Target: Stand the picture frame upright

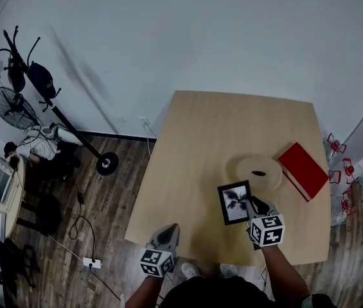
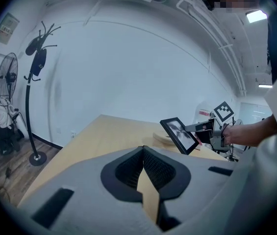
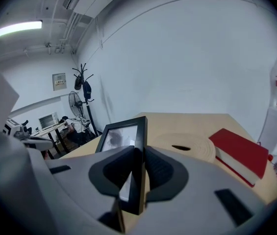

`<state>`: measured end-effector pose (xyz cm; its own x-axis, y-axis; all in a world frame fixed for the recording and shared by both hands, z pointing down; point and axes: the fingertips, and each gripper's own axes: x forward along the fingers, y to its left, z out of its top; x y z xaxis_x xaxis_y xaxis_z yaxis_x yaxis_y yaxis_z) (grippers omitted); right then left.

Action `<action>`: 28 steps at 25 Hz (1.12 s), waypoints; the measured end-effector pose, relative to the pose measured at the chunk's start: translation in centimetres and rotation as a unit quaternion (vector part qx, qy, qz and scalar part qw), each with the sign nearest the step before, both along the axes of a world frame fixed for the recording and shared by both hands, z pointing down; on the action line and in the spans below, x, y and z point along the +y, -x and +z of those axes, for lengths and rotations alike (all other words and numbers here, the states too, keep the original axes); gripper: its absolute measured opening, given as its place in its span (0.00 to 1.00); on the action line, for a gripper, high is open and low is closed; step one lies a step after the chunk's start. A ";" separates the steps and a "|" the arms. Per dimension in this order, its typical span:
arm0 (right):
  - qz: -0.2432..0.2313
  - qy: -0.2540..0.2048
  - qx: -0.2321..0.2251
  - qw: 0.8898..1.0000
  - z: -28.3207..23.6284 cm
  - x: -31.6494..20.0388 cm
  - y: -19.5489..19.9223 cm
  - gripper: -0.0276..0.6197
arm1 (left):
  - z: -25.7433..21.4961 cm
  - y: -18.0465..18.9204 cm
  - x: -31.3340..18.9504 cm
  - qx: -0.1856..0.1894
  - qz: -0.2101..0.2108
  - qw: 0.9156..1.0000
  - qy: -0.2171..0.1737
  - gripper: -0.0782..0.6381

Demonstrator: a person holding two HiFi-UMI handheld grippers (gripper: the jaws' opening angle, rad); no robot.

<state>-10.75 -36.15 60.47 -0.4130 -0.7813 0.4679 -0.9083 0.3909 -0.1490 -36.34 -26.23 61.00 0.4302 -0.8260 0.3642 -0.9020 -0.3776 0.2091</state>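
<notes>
The black picture frame (image 1: 234,202) with a dark plant print is lifted off the wooden table (image 1: 194,140), tilted, near the front edge. My right gripper (image 1: 254,205) is shut on its right side; in the right gripper view both pads clamp the frame's edge (image 3: 137,165). From the left gripper view the frame (image 2: 179,135) hangs in the air at the right, held by the right gripper (image 2: 203,127). My left gripper (image 1: 167,236) hovers at the table's front left corner, its jaws touching with nothing between them (image 2: 143,165).
A round beige tape roll (image 1: 259,172) lies just behind the frame, and a red book (image 1: 303,170) rests to its right. Left of the table stand a coat rack (image 1: 53,104) and a fan (image 1: 14,108) on the wooden floor.
</notes>
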 end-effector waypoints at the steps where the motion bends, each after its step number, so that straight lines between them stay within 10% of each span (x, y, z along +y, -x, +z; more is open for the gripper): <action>1: 0.013 0.003 0.000 1.000 0.2 -0.2 -1.0 0.15 | 0.1 -0.4 -0.4 0.000 0.007 1.000 0.001 0.10; 16: 0.166 0.061 -0.016 0.984 6.6 -0.4 -11.5 0.15 | 0.1 -8.9 -5.1 -0.025 0.130 0.991 -0.011 0.10; 28: 0.162 0.127 -0.005 0.978 12.4 -1.2 -11.6 0.14 | 1.7 -7.5 -4.4 -0.031 0.105 0.994 0.006 0.10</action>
